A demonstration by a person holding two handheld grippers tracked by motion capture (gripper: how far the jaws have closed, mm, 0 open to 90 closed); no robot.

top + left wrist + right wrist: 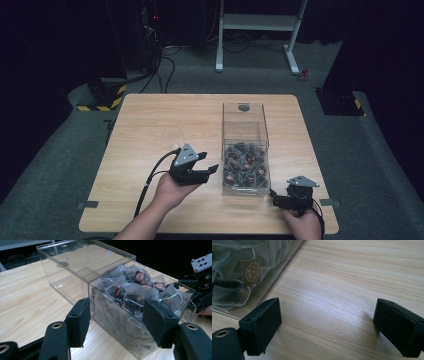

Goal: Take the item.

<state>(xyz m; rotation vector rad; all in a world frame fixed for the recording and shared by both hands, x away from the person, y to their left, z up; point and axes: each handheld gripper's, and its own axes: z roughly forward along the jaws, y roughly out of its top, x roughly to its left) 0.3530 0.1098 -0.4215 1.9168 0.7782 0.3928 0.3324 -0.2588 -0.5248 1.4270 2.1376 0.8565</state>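
Left hand-held gripper gapes wide before the clear acrylic box (crinkled mesh sachets inside); right hand-held gripper likewise wide.

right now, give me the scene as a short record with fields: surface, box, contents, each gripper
surface: wooden table
box: clear plastic box, two compartments, standing right of the table's middle
contents: near compartment packed with tea bags; far compartment looks empty
left gripper: open, left of the box, jaws aimed at its near compartment, nothing held
right gripper: open, low over the table near the box's near right corner, nothing between the jaws
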